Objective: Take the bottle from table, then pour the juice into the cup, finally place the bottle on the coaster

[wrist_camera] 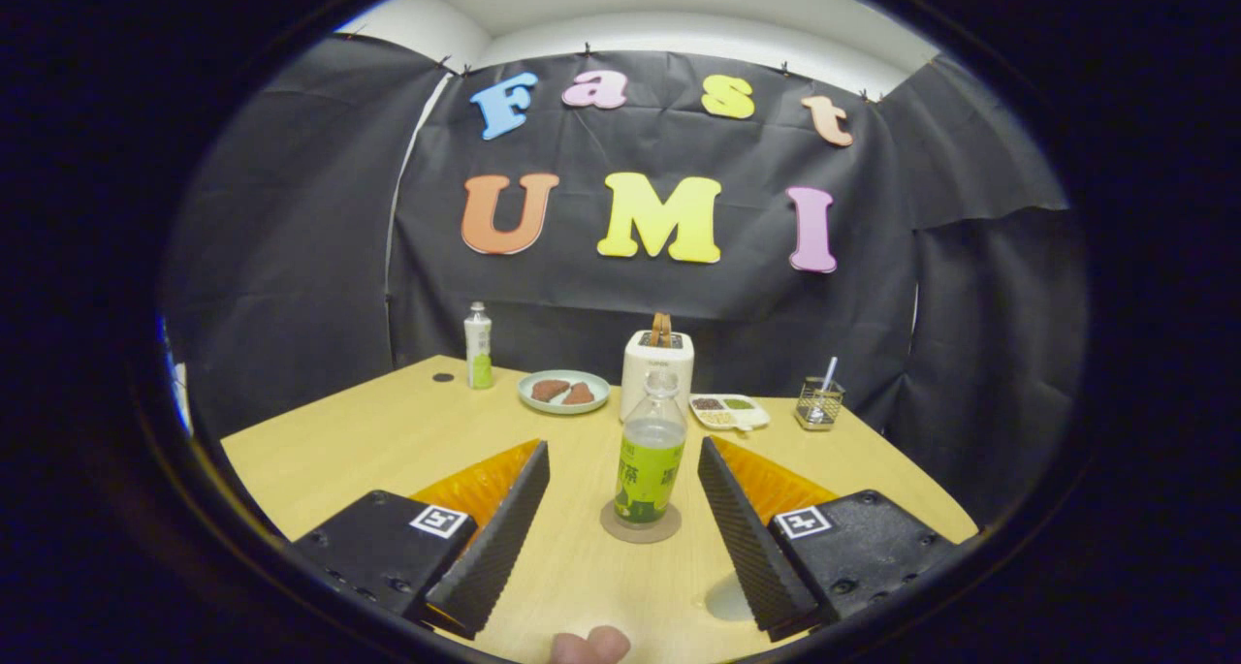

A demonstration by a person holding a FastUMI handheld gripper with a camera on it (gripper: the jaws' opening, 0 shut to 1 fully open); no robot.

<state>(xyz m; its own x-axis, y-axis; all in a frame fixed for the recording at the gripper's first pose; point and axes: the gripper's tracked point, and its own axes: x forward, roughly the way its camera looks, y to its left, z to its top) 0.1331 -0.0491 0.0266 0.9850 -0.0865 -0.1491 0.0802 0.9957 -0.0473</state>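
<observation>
Wooden table (388, 431) ahead, my gripper (620, 470) gapes wide and empty around the juice bottle (649, 451) on its coaster (640, 526); I'd back straight off without clipping it.

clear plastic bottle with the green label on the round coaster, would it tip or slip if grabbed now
The clear plastic bottle with the green label looks tall and narrow, so a high push might tip it. It seems partly filled, so probably light. The smooth wall may slip. The gripper is open, jaws either side.

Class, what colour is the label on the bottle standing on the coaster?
Bright green label, seen best in the gripper view, between the open hand-held gripper's fingers.
</observation>
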